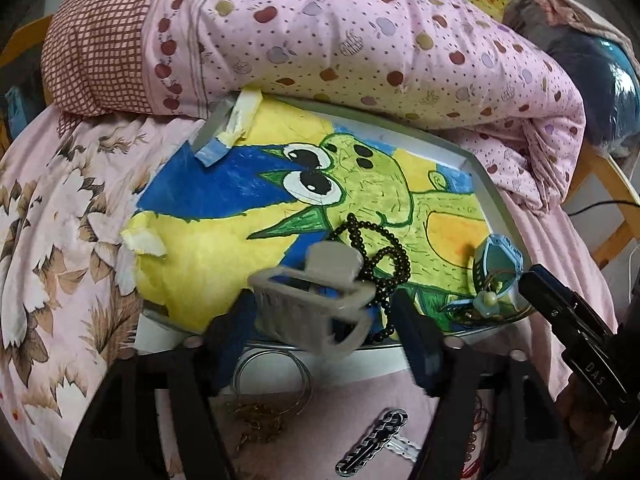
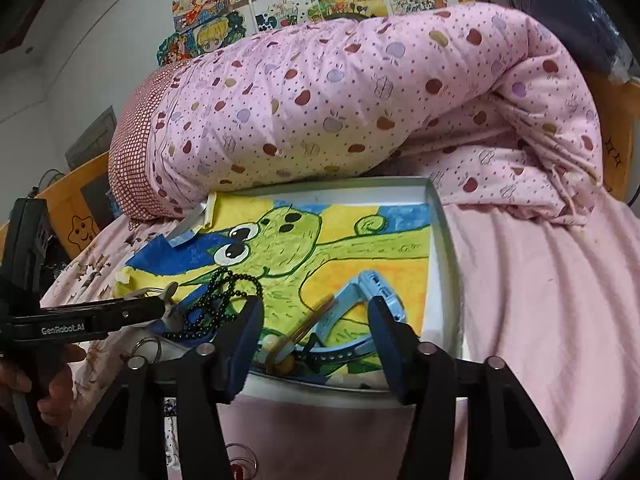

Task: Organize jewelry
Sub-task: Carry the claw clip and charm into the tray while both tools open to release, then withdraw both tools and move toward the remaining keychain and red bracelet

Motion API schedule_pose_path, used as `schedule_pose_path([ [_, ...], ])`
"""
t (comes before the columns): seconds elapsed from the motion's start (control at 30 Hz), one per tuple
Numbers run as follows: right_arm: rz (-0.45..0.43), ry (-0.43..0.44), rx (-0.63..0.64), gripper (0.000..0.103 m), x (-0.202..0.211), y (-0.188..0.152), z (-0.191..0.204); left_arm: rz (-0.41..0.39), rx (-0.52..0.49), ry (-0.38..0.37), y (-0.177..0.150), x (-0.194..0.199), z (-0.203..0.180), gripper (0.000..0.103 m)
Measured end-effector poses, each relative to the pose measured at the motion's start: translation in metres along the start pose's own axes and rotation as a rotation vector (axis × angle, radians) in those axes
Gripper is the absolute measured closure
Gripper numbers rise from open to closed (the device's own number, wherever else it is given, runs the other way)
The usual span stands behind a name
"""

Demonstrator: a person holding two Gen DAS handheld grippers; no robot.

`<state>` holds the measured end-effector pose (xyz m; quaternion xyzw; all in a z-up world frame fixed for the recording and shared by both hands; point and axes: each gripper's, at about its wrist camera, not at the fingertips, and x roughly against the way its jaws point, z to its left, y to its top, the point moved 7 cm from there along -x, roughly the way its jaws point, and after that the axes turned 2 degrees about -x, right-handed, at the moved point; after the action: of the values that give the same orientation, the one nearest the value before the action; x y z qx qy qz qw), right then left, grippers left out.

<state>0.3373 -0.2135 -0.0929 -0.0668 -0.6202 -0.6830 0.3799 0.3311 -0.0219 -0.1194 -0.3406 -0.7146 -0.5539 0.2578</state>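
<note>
A shallow white tray (image 1: 486, 184) lined with a green-frog painting lies on the bed. In it are a black bead necklace (image 1: 386, 258), a light blue watch (image 1: 496, 264) and a small hair tie with a bead (image 1: 489, 300). My left gripper (image 1: 320, 316) is open, and a grey hair claw clip (image 1: 316, 296) sits between its fingers over the tray's near edge. My right gripper (image 2: 316, 320) is open and empty, just in front of the blue watch (image 2: 360, 300). The bead necklace (image 2: 224, 300) lies to its left.
On the pink sheet before the tray lie silver bangles (image 1: 276, 376), a gold chain (image 1: 256, 424), a patterned hair clip (image 1: 372, 444) and red beads (image 1: 476, 452). A folded pink quilt (image 1: 340, 40) rises behind the tray. Torn foam pieces (image 1: 228, 128) stick up at the painting's left.
</note>
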Motion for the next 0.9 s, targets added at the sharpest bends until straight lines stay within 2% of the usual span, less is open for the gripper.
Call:
schedule_pose_path([
  [0.2, -0.050, -0.031, 0.008, 0.026, 0.015, 0.011, 0.002, -0.010, 0.003, -0.003, 0.000, 0.010, -0.004, 0.035],
  [0.23, -0.061, -0.036, 0.011, 0.024, 0.018, 0.014, 0.003, -0.015, -0.001, 0.001, 0.000, 0.012, -0.005, 0.031],
  [0.3, -0.080, -0.047, 0.019, 0.021, 0.024, 0.018, 0.004, -0.037, -0.013, 0.016, 0.001, 0.019, -0.007, 0.025],
  [0.5, -0.165, -0.057, 0.025, 0.004, 0.056, 0.032, 0.011, -0.106, -0.015, 0.029, 0.004, 0.046, -0.010, 0.022],
  [0.53, -0.174, -0.059, 0.027, 0.002, 0.061, 0.033, 0.013, -0.121, -0.012, 0.029, 0.005, 0.052, -0.010, 0.015],
  [0.57, -0.188, -0.062, 0.030, 0.000, 0.068, 0.034, 0.015, -0.136, -0.009, 0.028, 0.005, 0.059, -0.010, 0.003],
  [0.67, -0.217, -0.063, 0.036, 0.000, 0.086, 0.036, 0.020, -0.196, 0.005, 0.025, 0.006, 0.080, -0.009, 0.001],
  [0.9, -0.241, -0.057, 0.058, 0.000, 0.122, 0.027, 0.037, -0.251, -0.017, 0.021, -0.004, 0.119, -0.008, 0.002],
])
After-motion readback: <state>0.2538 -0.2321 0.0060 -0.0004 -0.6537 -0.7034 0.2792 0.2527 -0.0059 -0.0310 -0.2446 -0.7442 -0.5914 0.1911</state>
